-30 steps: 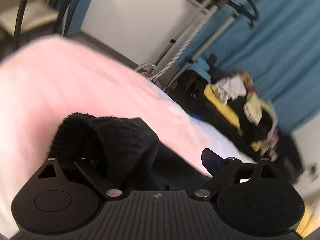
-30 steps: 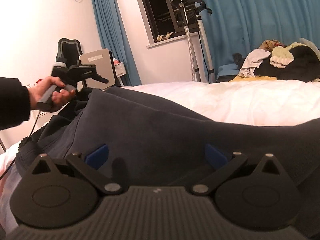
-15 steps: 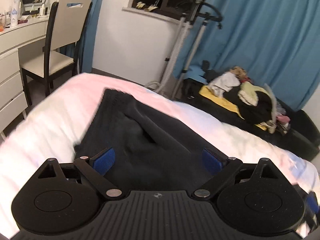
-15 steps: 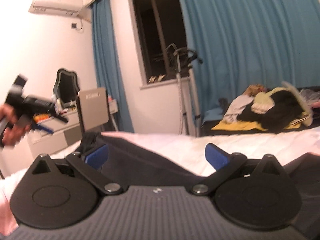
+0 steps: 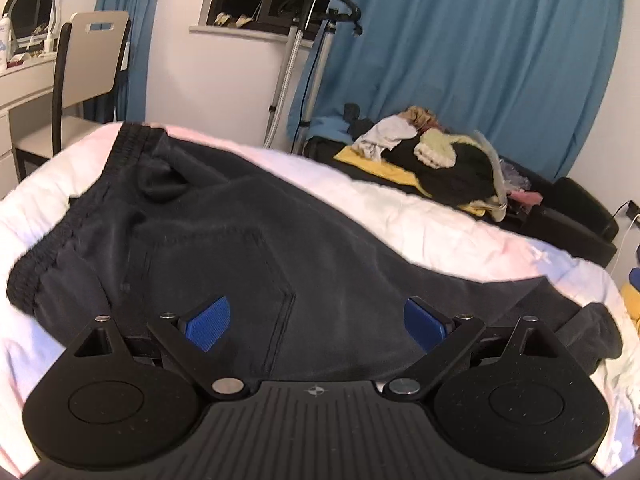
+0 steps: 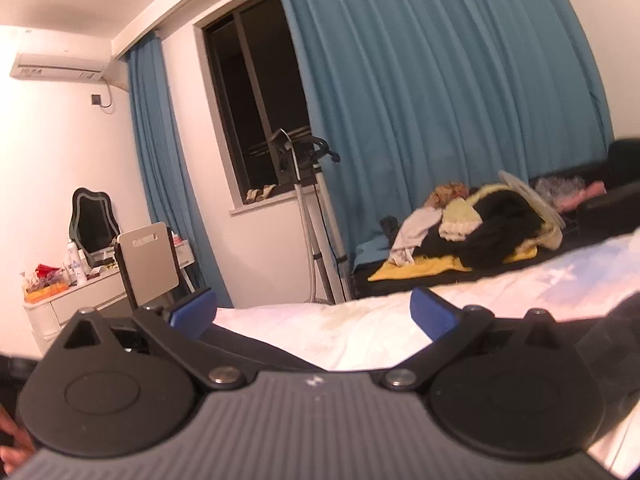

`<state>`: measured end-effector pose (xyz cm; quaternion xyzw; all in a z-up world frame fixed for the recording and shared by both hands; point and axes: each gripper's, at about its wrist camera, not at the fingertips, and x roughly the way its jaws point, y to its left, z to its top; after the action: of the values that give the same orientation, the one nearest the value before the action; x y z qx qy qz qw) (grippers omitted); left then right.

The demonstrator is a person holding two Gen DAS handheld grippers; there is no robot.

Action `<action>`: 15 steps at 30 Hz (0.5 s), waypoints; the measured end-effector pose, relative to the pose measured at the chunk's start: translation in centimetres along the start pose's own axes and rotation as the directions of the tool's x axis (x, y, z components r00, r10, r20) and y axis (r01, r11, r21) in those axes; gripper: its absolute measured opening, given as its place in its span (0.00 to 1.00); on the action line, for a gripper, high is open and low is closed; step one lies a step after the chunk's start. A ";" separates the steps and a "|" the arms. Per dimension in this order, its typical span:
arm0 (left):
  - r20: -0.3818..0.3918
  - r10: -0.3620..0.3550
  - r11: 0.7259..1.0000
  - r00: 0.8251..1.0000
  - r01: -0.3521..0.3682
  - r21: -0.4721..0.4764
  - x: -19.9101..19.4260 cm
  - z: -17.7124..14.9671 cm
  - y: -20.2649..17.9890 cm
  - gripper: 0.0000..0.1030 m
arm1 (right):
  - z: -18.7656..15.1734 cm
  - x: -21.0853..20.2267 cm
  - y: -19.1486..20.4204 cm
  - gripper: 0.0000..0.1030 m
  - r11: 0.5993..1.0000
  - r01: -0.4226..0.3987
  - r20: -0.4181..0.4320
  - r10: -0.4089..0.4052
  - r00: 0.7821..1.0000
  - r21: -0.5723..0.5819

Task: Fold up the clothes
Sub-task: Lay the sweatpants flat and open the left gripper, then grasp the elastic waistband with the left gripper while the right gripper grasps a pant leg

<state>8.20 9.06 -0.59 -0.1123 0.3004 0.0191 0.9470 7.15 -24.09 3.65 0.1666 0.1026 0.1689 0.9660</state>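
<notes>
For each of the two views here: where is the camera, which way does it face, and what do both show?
Left wrist: on the left gripper, angled down at dark trousers spread on the bed; open blue fingers show.
Right wrist: on the right gripper, low, facing the window; fingers open.
Both show: the clothes pile, the chair, blue curtains.

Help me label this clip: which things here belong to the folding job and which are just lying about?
Job: dark trousers spread on the bed; left gripper and right gripper, both open.
Lying about: clothes heap, chair, garment steamer.
</notes>
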 end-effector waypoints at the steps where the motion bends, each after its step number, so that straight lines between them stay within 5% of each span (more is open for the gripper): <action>1: -0.005 0.004 1.000 1.000 -0.004 0.007 0.3 -0.5 0.0 0.93 | 0.0 0.0 -0.5 1.00 1.000 0.002 -0.010 -0.002 1.000 0.018; 6: -0.007 0.059 0.994 0.998 -0.059 0.095 1.6 -2.8 -0.4 0.93 | -0.3 0.4 -2.0 1.00 0.995 0.056 -0.046 -0.052 0.998 0.079; 15: -0.003 0.056 0.988 0.998 -0.055 0.148 2.1 -3.7 -1.1 0.94 | -2.0 1.9 -2.5 1.00 0.983 0.183 -0.080 -0.184 0.980 -0.011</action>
<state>7.92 7.12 -4.54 -0.0336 0.3075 0.0229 0.9507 9.11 -25.09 0.67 0.1478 0.1560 0.0859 0.9729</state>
